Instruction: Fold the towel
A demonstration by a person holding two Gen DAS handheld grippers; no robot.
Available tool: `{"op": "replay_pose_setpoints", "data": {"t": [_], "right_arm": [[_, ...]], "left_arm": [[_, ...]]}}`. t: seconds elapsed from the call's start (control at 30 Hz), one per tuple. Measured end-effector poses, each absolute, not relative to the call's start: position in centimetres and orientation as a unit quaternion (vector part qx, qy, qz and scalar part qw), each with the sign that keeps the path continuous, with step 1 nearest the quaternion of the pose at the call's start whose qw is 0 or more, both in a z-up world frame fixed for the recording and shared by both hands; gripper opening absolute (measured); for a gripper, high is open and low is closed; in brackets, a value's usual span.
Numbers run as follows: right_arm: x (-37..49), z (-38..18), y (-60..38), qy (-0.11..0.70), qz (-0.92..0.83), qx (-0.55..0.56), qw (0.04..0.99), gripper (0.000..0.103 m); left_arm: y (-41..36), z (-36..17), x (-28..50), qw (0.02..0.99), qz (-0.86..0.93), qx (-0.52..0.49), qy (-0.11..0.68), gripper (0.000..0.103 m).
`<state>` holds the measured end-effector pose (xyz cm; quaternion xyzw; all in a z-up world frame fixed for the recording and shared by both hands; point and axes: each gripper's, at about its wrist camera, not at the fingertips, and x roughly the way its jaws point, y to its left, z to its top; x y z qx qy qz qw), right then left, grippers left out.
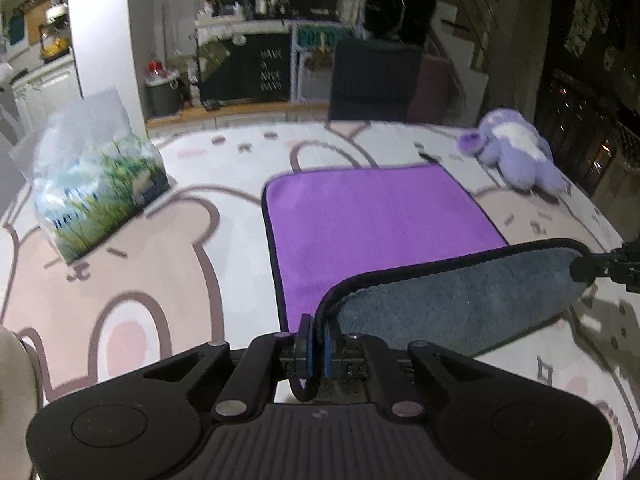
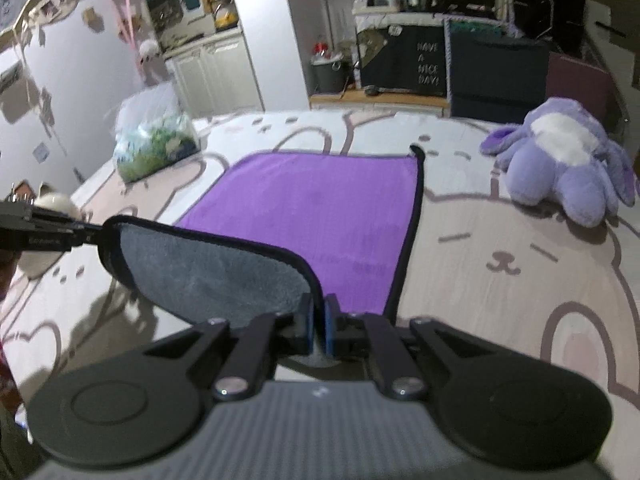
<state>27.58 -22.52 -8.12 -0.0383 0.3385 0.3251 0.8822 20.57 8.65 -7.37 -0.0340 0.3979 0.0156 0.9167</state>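
A purple towel (image 1: 372,232) with black trim and a grey underside lies on the bear-print cover; it also shows in the right wrist view (image 2: 320,216). Its near edge is lifted and turned over, so the grey side (image 1: 460,304) faces me. My left gripper (image 1: 316,344) is shut on the near left corner of the towel. My right gripper (image 2: 319,330) is shut on the near right corner. Each gripper shows in the other's view, the right gripper (image 1: 592,268) at the right edge and the left gripper (image 2: 86,232) at the left edge, both holding the raised edge.
A tissue pack (image 1: 96,184) printed with grass stands at the far left of the cover. A purple plush toy (image 1: 516,152) lies at the far right. The bear-print cover (image 1: 140,280) spreads around the towel. Shelves and a dark chair stand beyond.
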Motion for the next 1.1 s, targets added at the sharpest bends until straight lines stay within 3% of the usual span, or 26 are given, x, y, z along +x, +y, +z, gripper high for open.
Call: {"op": "replay_pose_setpoints", "data": {"t": [0.63,1.1], "right_arm": [[31.3,-4.2,-21.4,0.247,0.281,0.042,0.926,0.007],[36.1,-4.1,-20.2,0.223,0.242,0.059,0.942,0.007]], "left_arm": [[9.6,-3.7,24.2,0.953,0.069,-0.065,0.286,0.006],[9.8,-5.1,29.5,0.959,0.069,-0.061,0.267,0.006]]}}
